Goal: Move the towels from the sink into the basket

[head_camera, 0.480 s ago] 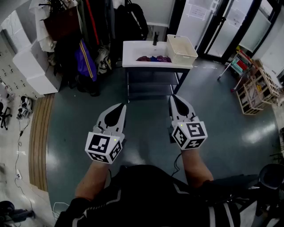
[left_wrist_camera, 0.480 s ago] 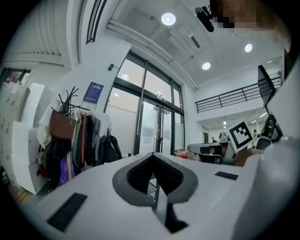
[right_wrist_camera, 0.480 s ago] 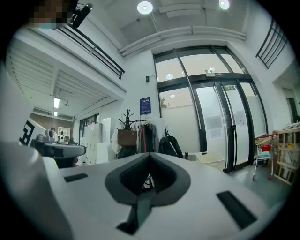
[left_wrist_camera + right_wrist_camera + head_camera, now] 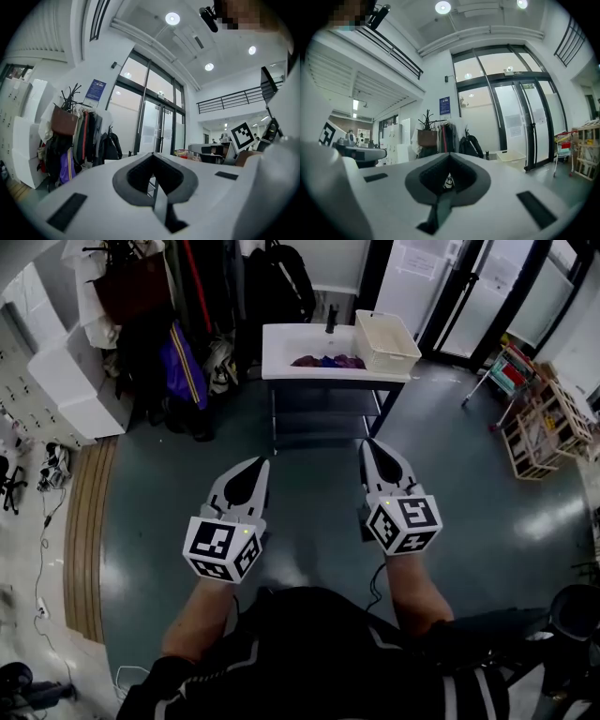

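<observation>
Ahead, across the floor, a white sink point(image 4: 281, 343) sits on a dark metal stand. Dark red and blue towels point(image 4: 327, 361) lie in its basin. A cream plastic basket point(image 4: 385, 341) rests on the sink's right end; it also shows far off in the right gripper view point(image 4: 512, 156). My left gripper point(image 4: 260, 464) and right gripper point(image 4: 369, 445) are held side by side well short of the sink, both pointing at it. Each has its jaws shut with nothing between them. In the gripper views the left gripper point(image 4: 153, 155) and right gripper point(image 4: 449, 157) show closed tips.
A coat rack point(image 4: 192, 296) hung with jackets and bags stands left of the sink. White lockers point(image 4: 66, 381) line the left wall. Glass doors point(image 4: 487, 296) are behind the basket. A wooden shelf rack point(image 4: 544, 432) stands at the right. Grey-green floor lies between me and the sink.
The view has shifted slightly; the sink and basket sit a touch higher and to the right. Both grippers stay shut, in about the same place.
</observation>
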{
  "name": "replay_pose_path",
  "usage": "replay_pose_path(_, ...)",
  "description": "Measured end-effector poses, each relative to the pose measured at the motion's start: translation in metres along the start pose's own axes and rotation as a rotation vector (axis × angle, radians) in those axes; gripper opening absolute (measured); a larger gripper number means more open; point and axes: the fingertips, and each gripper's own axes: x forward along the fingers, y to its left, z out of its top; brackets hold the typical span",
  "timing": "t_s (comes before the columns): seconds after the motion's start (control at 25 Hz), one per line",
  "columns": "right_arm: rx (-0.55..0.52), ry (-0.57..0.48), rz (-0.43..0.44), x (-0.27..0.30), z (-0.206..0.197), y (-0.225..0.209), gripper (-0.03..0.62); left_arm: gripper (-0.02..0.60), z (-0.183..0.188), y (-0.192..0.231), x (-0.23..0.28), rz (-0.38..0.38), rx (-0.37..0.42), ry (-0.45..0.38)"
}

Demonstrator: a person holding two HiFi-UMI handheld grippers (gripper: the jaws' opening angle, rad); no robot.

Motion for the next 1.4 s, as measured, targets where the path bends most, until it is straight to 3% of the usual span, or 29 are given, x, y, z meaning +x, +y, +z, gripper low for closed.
replay_pose_path(0.28, -0.024, 0.010, 0.013, 0.008, -0.001, 0.018, 0.003, 0.002, 0.000, 0.015, -0.013, 0.005, -0.030, -0.006)
replay_pose_path(0.6, -0.048, 0.023, -0.003, 0.020, -0.006, 0.050, 0.003, 0.002, 0.003, 0.041, -0.031, -0.066, -0.041, -0.018)
replay_pose_path(0.96, -0.079, 0.020, -0.011, 0.032, -0.009, 0.079, 0.003, 0.002, -0.010, 0.069, -0.041, -0.083, -0.099, -0.009)
replay_pose_path(1.4, -0.067, -0.004, 0.027, 0.092, -0.003, 0.044, 0.003, 0.002, 0.002, 0.088, 0.022, -0.051, -0.021, -0.007)
